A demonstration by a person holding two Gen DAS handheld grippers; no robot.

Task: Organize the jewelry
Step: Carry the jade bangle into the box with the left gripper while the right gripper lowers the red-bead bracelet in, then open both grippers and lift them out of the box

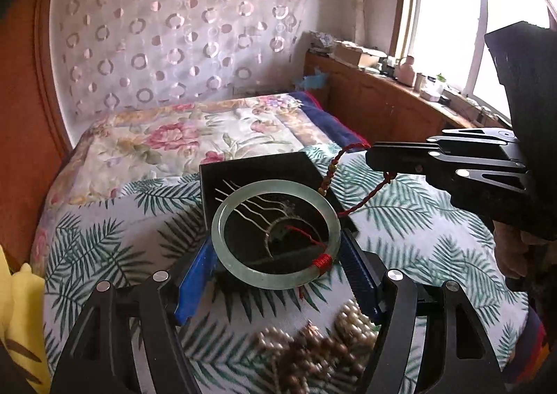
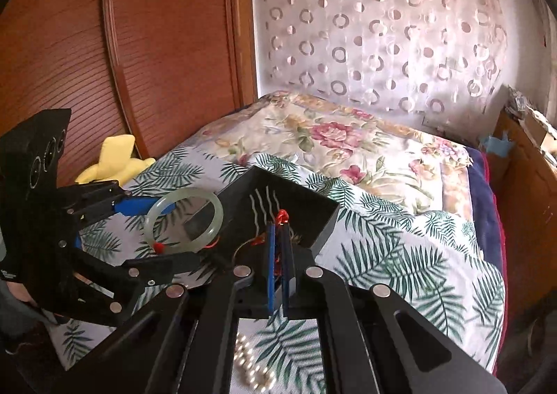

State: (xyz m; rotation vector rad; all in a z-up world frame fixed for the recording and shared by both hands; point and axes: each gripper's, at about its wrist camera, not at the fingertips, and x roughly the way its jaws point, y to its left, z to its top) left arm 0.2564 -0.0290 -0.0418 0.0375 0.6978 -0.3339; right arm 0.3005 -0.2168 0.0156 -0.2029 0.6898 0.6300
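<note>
Bed (image 1: 104, 219), palm-print cover; black jewelry box (image 1: 257, 171) open on it. Left tool (image 1: 278, 275) spread wide, blue fingers (image 1: 195, 282) clasping the jade bangle (image 1: 275, 233) by its outer rim; ring faces the camera, over the box's near edge. Right tool (image 2: 278, 254) pinched on the red cord bracelet (image 1: 351, 181), dangling over the box's right corner — the nearer load to drop. Pearl strand (image 2: 250, 366) on the cover, near side.

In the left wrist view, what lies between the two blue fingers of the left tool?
The jade bangle, held over the black box. The left wrist view shows it between the blue fingers of the left tool.
</note>
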